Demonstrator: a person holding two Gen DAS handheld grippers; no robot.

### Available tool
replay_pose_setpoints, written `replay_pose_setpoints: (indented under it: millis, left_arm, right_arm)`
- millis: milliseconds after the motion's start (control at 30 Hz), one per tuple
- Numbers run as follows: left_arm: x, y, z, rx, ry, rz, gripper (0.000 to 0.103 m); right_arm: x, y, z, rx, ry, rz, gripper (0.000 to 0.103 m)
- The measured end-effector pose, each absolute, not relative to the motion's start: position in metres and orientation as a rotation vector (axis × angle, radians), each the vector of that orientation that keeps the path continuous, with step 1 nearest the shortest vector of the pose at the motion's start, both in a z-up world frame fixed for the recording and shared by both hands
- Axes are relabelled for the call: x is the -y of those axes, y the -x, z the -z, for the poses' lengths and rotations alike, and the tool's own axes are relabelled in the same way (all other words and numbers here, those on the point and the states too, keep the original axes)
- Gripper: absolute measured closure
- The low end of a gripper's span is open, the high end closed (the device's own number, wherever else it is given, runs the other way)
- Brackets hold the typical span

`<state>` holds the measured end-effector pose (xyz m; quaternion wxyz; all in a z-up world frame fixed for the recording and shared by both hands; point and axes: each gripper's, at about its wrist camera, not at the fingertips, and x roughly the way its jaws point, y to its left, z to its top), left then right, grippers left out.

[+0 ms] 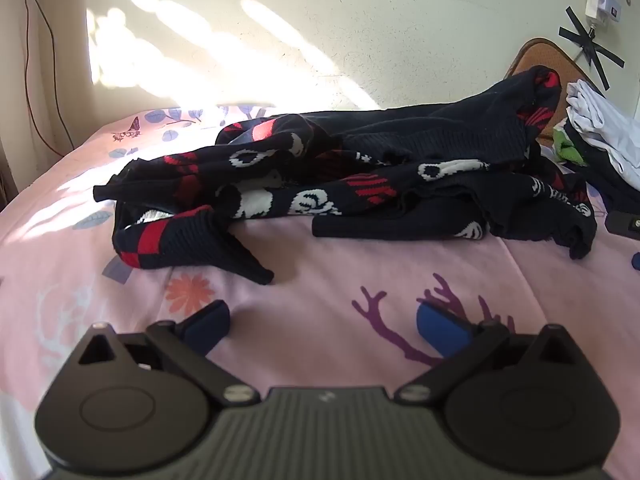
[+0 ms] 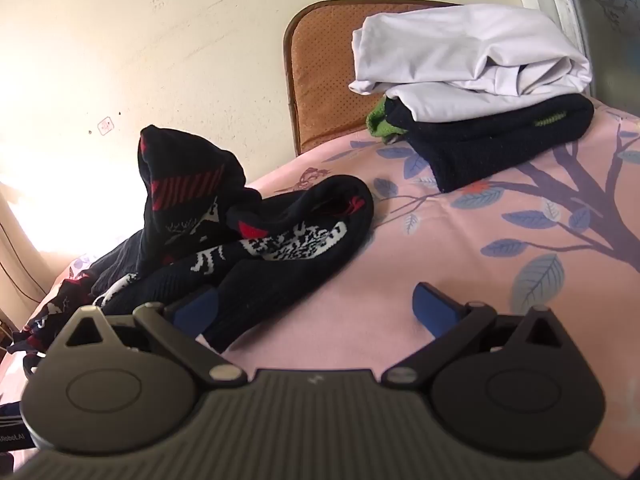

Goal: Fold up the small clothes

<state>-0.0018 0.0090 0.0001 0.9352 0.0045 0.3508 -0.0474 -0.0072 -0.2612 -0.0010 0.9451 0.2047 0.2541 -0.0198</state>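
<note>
Sweater, dark knit with red and white pattern (image 1: 344, 176), lies crumpled on pink bed (image 1: 360, 264) ahead of left tongs (image 1: 324, 326); its sleeve sits between right tongs (image 2: 316, 308). Both wide, empty. Pre-grasp; next: pinch edges, spread flat.

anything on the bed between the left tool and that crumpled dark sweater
Nothing visible. Only bare pink sheet lies between the open left tool and the dark patterned sweater. The folded pile sits off to the right, clear of that path.
</note>
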Motion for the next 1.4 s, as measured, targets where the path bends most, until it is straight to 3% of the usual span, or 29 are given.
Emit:
replay_pose_setpoints:
  millis: [1367,1400]
  left_arm:
    - [-0.0099,0.0002,-0.0011,-0.716,0.007,0.101,0.000]
    - [-0.0100,0.0003,-0.0011,-0.716,0.008,0.101,0.000]
  right_arm:
    - [0.2557,0.0038,-0.0013,-0.537,-0.357,0.045,0.000]
    - [0.2550,0.0039,-0.0018,-0.537,-0.349,0.048,0.005]
